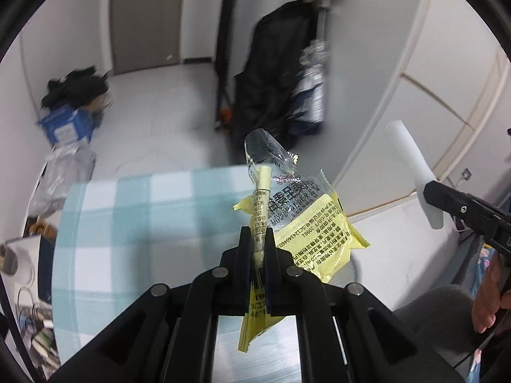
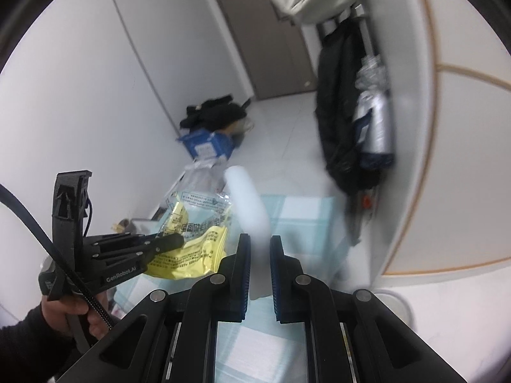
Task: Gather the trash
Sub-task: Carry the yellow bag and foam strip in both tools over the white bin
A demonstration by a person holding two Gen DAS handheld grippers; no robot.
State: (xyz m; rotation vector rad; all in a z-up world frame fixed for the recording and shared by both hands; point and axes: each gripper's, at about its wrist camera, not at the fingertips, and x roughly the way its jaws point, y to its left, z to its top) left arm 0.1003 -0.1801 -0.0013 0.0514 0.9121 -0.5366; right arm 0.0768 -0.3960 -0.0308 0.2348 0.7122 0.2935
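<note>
At the bottom centre of the left wrist view, the left gripper [image 1: 257, 242] has its black jaws pinched together on a crinkled snack wrapper [image 1: 306, 223], part yellow, part clear film, printed with small text. The wrapper fans up and to the right of the jaws, loose and glossy, above a table with a pale blue checked cloth [image 1: 134, 223]. In the right wrist view, the right gripper [image 2: 259, 255], bottom centre, clamps a smooth white tube-like piece of trash [image 2: 247, 198]; what it is made of cannot be told. It rises blurred from between blue-ribbed pads towards the middle of the frame. At lower left there, a hand [image 2: 70, 312] holds the other gripper's handle.

Beyond the table lies a pale floor. Mid-left of the left wrist view sits a blue cardboard box [image 1: 65, 126] under dark clothing; a black bag [image 1: 271, 73] hangs upper centre, and a grey door [image 1: 145, 16] closes the far wall.

The risk, as I judge it: the slick film is held only by a thin edge and could slip free, and the white piece could pivot or slide out of the right jaws if swung quickly.
</note>
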